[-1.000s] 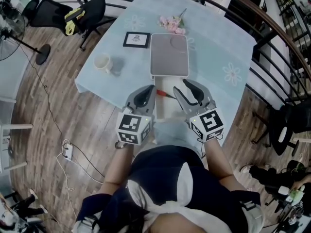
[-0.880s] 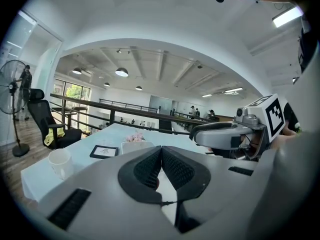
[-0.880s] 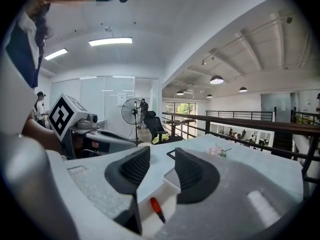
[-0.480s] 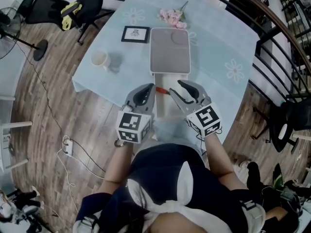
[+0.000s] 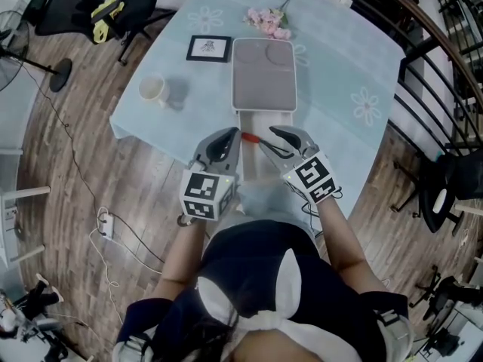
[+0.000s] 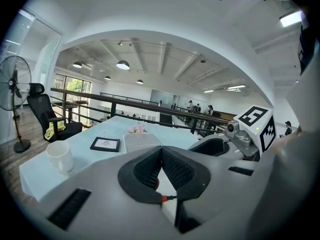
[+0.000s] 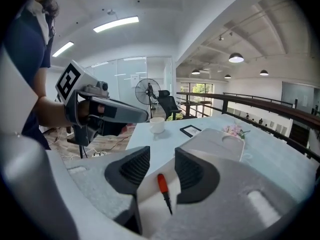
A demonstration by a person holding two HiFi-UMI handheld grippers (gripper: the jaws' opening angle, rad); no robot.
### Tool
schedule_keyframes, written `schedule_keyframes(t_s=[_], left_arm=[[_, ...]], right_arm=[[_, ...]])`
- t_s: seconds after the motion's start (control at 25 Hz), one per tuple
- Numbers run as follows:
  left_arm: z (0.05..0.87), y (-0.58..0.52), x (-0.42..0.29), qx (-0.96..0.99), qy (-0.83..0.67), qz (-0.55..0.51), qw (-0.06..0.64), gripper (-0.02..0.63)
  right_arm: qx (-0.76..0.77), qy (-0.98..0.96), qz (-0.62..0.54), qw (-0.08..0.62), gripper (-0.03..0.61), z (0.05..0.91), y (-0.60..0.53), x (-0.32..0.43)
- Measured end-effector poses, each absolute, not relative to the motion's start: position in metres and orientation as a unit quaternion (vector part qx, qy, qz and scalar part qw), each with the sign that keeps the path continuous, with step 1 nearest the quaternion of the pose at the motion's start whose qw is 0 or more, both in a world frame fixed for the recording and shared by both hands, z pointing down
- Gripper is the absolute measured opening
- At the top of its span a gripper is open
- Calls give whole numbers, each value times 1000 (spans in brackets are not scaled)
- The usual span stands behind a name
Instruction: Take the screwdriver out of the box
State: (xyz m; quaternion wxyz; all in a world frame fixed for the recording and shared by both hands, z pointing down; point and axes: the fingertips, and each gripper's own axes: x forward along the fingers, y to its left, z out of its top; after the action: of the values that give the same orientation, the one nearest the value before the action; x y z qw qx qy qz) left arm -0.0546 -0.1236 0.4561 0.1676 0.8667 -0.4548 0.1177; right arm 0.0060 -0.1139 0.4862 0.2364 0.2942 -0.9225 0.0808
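Note:
A white box (image 5: 257,121) stands at the table's near edge with its grey lid (image 5: 263,74) swung open away from me. A screwdriver with a red handle (image 5: 250,136) lies inside the box. In the right gripper view the screwdriver (image 7: 162,184) lies just below the gap of my open right gripper (image 7: 161,155), handle pointing away from me. In the head view my right gripper (image 5: 269,138) hangs over the screwdriver's shaft. My left gripper (image 5: 229,138) hovers at the box's left side. Its pads (image 6: 150,166) are pressed together with nothing between them, and the red handle (image 6: 161,198) peeks out below them.
A white mug (image 5: 155,90), a black picture frame (image 5: 209,48) and pink flowers (image 5: 269,22) sit on the pale blue tablecloth (image 5: 339,74). A railing (image 5: 423,44) runs behind the table. A black chair (image 5: 113,10) stands on the wooden floor to the left.
My right gripper has swung left and forward, bringing its jaws over the screwdriver. The left gripper has hardly moved.

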Motion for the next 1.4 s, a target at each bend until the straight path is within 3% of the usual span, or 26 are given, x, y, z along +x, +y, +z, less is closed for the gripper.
schedule_keyframes(t_s=[0.64,1.4], left_arm=[[478,-128,-51,861,-452,133,190,17],[503,-133,-46,856,-441,153,221,17]], right_arm=[[211,-903,55,370,155,563,-109,-3],[168,-873,84,450,155,633,-119,-4]])
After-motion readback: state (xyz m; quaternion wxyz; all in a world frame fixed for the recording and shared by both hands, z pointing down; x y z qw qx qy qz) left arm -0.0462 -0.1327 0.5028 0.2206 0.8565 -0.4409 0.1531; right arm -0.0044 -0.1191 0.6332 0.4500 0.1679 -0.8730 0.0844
